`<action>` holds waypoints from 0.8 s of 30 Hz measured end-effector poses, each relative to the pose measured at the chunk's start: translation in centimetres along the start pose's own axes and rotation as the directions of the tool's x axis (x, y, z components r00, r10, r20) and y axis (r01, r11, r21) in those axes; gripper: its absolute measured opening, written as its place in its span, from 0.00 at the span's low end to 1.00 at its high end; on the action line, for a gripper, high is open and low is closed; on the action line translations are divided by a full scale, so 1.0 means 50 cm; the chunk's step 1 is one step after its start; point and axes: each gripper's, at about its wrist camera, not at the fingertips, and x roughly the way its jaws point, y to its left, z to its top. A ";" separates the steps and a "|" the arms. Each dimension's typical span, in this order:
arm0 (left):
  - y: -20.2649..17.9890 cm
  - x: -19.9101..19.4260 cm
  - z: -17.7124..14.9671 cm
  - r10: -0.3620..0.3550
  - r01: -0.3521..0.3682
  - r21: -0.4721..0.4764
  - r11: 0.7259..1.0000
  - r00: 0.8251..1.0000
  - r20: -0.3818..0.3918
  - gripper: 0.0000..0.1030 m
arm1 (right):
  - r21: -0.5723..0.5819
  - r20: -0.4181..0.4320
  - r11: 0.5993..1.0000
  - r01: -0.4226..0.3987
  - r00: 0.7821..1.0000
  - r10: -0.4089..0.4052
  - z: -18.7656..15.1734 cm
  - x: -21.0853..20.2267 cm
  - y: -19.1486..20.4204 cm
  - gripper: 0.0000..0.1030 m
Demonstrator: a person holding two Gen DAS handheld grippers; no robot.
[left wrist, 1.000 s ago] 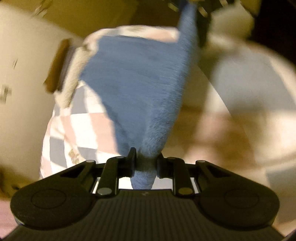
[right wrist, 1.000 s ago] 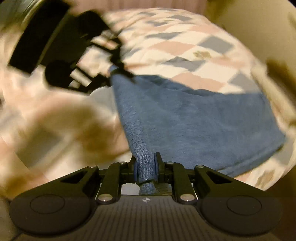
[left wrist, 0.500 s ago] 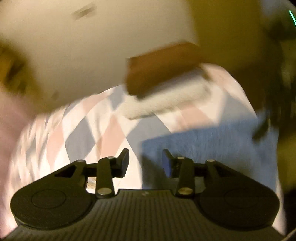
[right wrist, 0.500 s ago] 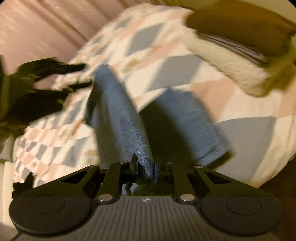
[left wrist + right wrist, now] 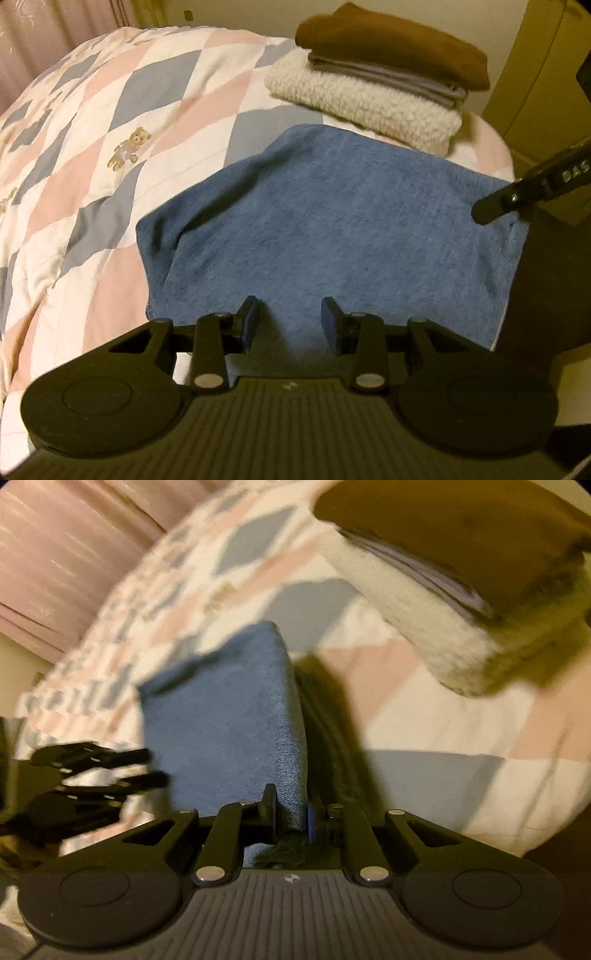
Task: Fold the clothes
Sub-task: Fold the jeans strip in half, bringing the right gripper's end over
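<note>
A blue towel (image 5: 332, 229) lies spread on the patchwork quilt (image 5: 110, 129), its left edge rumpled. My left gripper (image 5: 290, 321) hovers open over the towel's near edge, nothing between its fingers. In the right wrist view my right gripper (image 5: 291, 812) is shut on a raised edge of the blue towel (image 5: 229, 716), which stands up from it as a ridge. A finger of the right gripper (image 5: 517, 195) shows at the towel's right edge in the left wrist view. The left gripper (image 5: 96, 771) appears blurred at the left of the right wrist view.
A stack of folded clothes (image 5: 384, 85) sits at the far corner of the bed: cream fleece under grey and brown pieces. Pink curtains (image 5: 55, 554) hang behind the bed. A yellowish cabinet (image 5: 546, 74) stands to the right of the bed.
My left gripper let go of the towel and opened, and now sits over its near edge. The towel dropped from hanging stretched to lying on the quilt. The right gripper kept its hold.
</note>
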 end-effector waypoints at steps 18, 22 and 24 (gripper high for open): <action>-0.034 0.209 0.202 -0.128 0.123 0.095 0.988 0.990 0.053 0.22 | -0.361 0.144 0.868 0.342 0.940 -0.310 -0.090 0.060 0.087 0.00; -0.061 0.284 0.236 -0.086 0.085 0.035 0.996 0.996 0.026 0.23 | -0.329 0.100 0.883 0.334 0.942 -0.319 -0.077 0.099 0.033 0.00; -0.075 0.281 0.241 -0.036 0.036 -0.017 0.999 0.999 0.030 0.20 | -0.310 0.082 0.899 0.310 0.950 -0.300 -0.066 0.098 0.024 0.00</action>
